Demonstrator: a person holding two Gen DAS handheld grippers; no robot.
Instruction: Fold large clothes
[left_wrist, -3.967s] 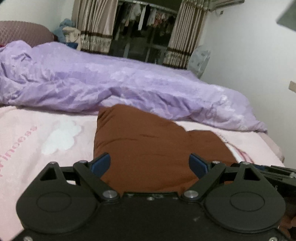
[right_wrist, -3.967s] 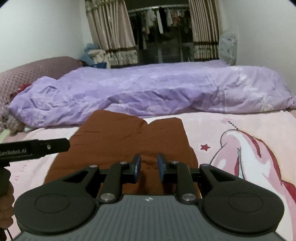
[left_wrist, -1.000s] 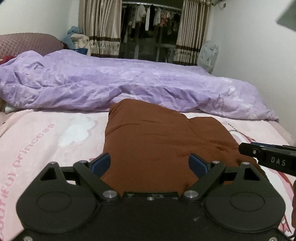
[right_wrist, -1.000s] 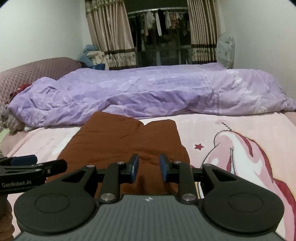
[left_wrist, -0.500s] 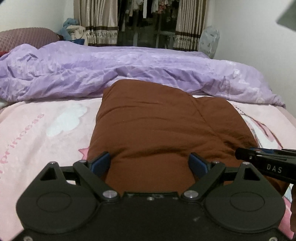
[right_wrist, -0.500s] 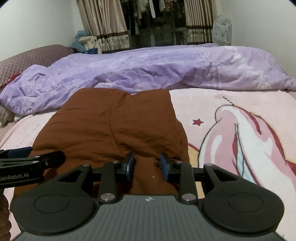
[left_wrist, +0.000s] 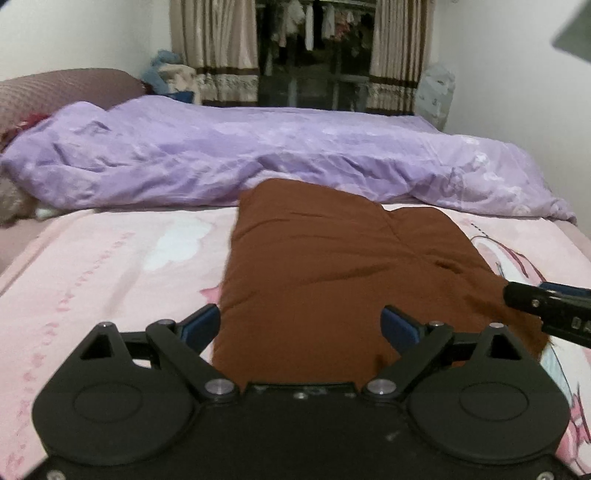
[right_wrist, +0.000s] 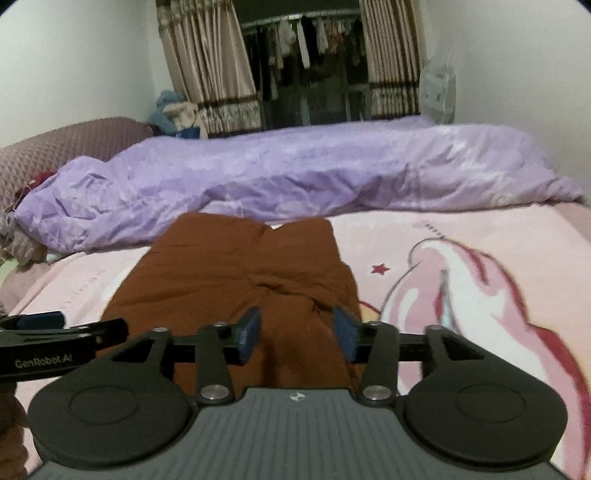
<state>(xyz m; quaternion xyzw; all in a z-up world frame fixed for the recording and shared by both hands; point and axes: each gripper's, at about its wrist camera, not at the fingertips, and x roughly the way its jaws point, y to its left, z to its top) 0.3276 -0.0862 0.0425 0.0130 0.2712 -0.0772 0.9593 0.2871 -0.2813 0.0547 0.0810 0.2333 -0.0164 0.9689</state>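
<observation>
Hovering over the brown garment (left_wrist: 332, 280), which lies on the pink blanket (left_wrist: 110, 266) just before the purple duvet (left_wrist: 258, 155) | left gripper (left_wrist: 301, 326) spread wide, right gripper (right_wrist: 297, 334) spread, neither pinching | risk: rumpled near edge bunching, skewing the fold.

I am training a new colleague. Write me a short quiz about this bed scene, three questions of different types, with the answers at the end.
1. True or false: the right tool is open above the brown garment.
2. What lies directly behind the garment? A) purple duvet B) a laundry basket C) a chair
3. Fill in: the garment rests on a ____ printed blanket.

Key: 1 true; 2 A; 3 pink. The left tool is open too.
</observation>
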